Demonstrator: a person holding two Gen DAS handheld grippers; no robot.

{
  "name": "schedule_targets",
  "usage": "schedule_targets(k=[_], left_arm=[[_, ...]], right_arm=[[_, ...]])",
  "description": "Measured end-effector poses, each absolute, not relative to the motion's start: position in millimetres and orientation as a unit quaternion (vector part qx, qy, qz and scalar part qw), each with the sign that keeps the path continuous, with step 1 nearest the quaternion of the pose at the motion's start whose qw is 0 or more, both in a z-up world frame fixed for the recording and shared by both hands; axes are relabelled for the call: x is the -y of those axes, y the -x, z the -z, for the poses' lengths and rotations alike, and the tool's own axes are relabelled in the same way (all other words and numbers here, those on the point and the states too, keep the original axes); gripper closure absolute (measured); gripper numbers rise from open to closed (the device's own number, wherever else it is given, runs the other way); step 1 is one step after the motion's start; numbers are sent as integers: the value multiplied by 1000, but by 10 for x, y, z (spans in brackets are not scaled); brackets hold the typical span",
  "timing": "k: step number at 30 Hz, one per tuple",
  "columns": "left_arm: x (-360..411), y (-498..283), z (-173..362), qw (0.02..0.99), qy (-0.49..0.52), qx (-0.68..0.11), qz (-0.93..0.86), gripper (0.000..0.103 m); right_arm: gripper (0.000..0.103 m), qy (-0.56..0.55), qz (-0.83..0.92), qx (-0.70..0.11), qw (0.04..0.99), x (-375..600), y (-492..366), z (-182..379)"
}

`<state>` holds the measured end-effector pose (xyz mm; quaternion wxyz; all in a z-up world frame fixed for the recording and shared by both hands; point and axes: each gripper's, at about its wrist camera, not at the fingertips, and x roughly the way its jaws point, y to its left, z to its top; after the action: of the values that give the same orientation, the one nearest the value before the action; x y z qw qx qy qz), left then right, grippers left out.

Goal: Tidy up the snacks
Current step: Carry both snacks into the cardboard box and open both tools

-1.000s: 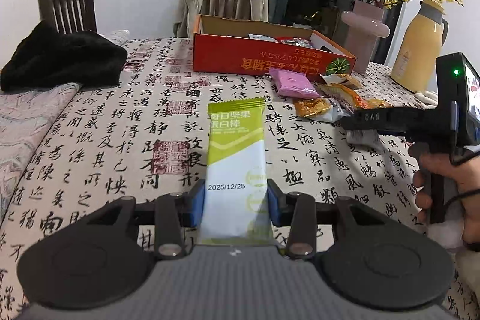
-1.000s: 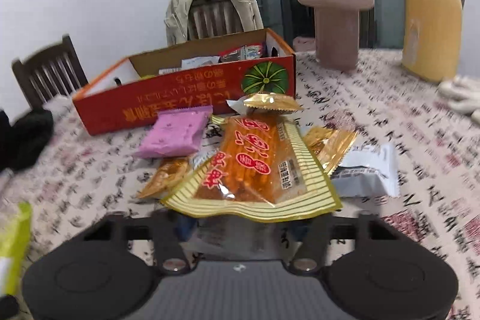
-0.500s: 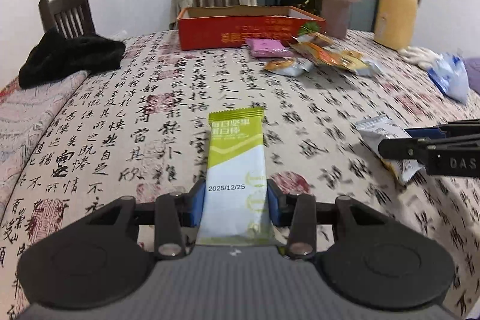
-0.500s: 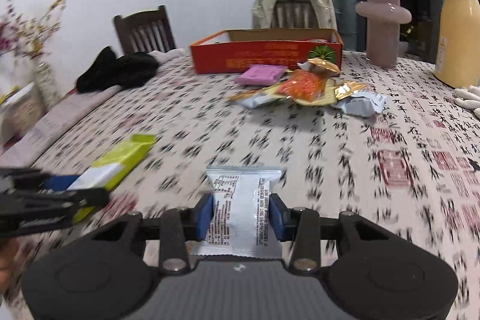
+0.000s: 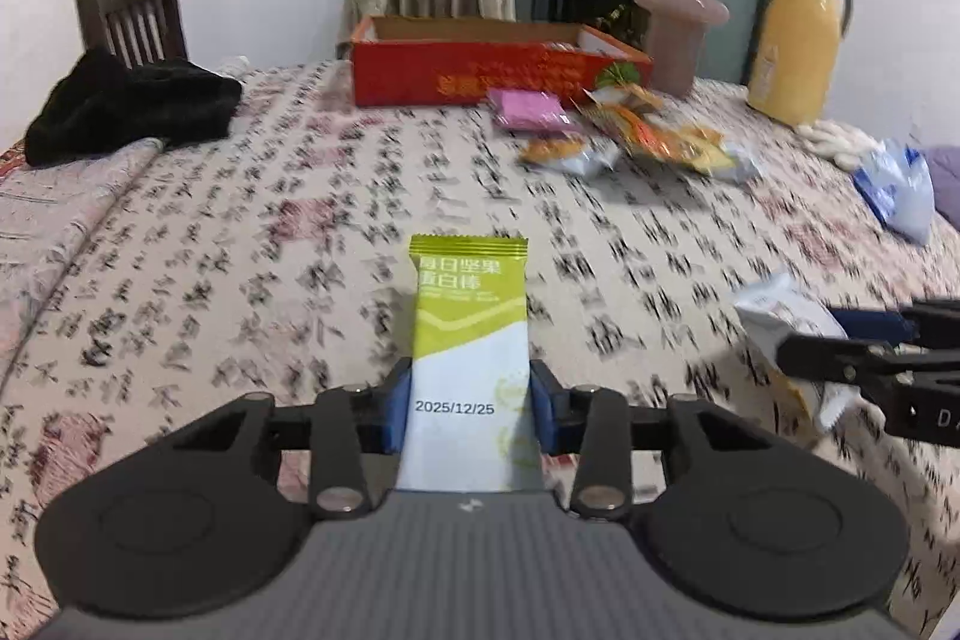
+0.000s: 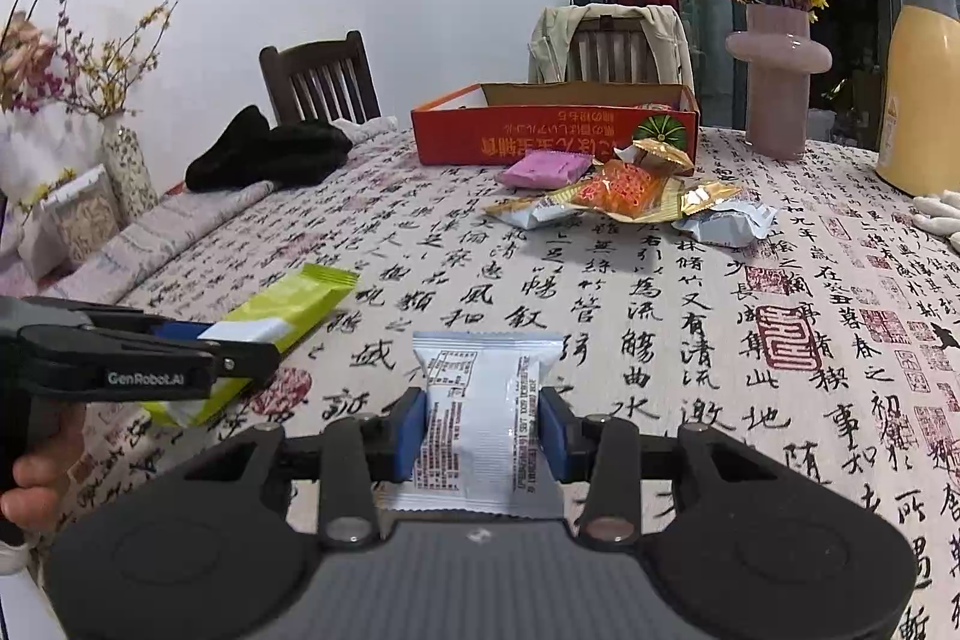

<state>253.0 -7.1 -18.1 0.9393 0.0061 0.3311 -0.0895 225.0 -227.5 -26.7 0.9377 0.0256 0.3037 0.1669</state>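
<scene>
A: How is the left gripper [image 5: 470,412] seen?

B: It is clamped on a green-and-white snack bar [image 5: 468,352], which is pinched between its blue pads [image 5: 397,412] and held above the calligraphy-print tablecloth [image 5: 240,250].

A: And the right gripper [image 6: 483,427]?

B: A white snack packet [image 6: 480,412] is gripped between its pads, also over the cloth.

A: Where are the other snacks kept?

B: A heap of loose snacks [image 6: 630,196] is left on the far side of the table, just before the open red box [image 6: 552,130]. A pink packet [image 6: 543,169] is lying beside the heap.
</scene>
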Motion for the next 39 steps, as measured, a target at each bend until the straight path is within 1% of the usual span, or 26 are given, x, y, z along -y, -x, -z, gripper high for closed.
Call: schedule_targets(k=[4, 8, 11, 13, 17, 21, 24, 28, 31, 33, 34, 36, 37, 39], left_arm=[[-58, -2843, -150, 949, 7, -299, 96, 63], [-106, -3498, -556, 960, 3, -262, 102, 63], [-68, -4185, -841, 966, -2, -242, 94, 63], [-6, -4703, -969, 966, -1, -244, 89, 63], [104, -5690, -999, 965, -2, -254, 65, 63], [135, -6451, -797, 955, 28, -290, 61, 63], [185, -6729, -555, 950, 19, -307, 54, 63], [195, -6903, -258, 942, -6, -333, 43, 62], [172, -6921, -142, 941, -22, -336, 42, 61], [155, -6956, -114, 941, -14, -335, 41, 55], [139, -6944, -132, 941, -8, -335, 47, 50], [149, -6899, -165, 941, -4, -333, 61, 47], [151, -6877, -194, 942, -6, -331, 58, 47], [144, -6802, -280, 945, -8, -324, 51, 46]], right_arm=[[64, -36, -178, -268, 946, 2368, -2426, 59], [64, -50, -206, -250, 945, 2434, -2908, -225], [64, -46, -210, -238, 947, 2442, -3513, -543], [64, -45, -213, -234, 948, 2429, -3952, -717], [64, -46, -204, -251, 945, 2300, -5045, -903], [64, -55, -177, -294, 938, 2090, -6044, -733], [64, -64, -163, -335, 926, 1946, -6530, -437], [64, -47, -143, -386, 910, 1752, -6762, -43], [63, -26, -129, -403, 905, 1649, -6818, 128], [61, -29, -132, -410, 902, 1620, -6834, 183], [52, -31, -132, -408, 903, 1610, -6839, 187], [42, -33, -137, -399, 906, 1613, -6796, 162], [38, -29, -136, -394, 908, 1616, -6770, 124], [35, -21, -131, -378, 916, 1635, -6691, 5]])
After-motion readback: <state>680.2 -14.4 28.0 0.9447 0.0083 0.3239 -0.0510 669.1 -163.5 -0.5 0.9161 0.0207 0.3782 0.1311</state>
